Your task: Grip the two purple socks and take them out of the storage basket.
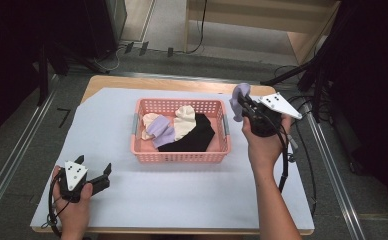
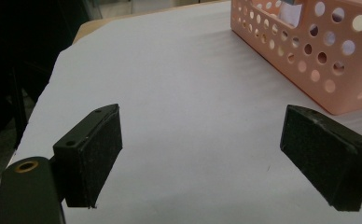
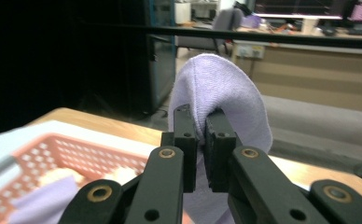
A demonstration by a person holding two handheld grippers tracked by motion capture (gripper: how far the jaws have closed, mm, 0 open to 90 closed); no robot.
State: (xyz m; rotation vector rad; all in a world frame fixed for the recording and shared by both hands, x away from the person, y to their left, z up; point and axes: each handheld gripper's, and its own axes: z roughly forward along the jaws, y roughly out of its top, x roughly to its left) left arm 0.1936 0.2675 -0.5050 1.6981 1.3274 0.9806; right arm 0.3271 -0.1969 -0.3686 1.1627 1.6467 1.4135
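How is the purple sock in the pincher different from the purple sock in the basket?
The held purple sock hangs pinched in the right gripper, up in the air beside the basket. The other purple sock lies in the basket, touching other socks, with nothing gripping it. Both are the same pale purple.

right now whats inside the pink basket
The pink basket holds a black sock, a cream sock, a lavender sock and a peach one. They overlap, so anything beneath them is hidden.

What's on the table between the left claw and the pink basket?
Nothing: in the high view, bare white sheet separates the open left claw from the pink basket; the left gripper view shows the same bare stretch.
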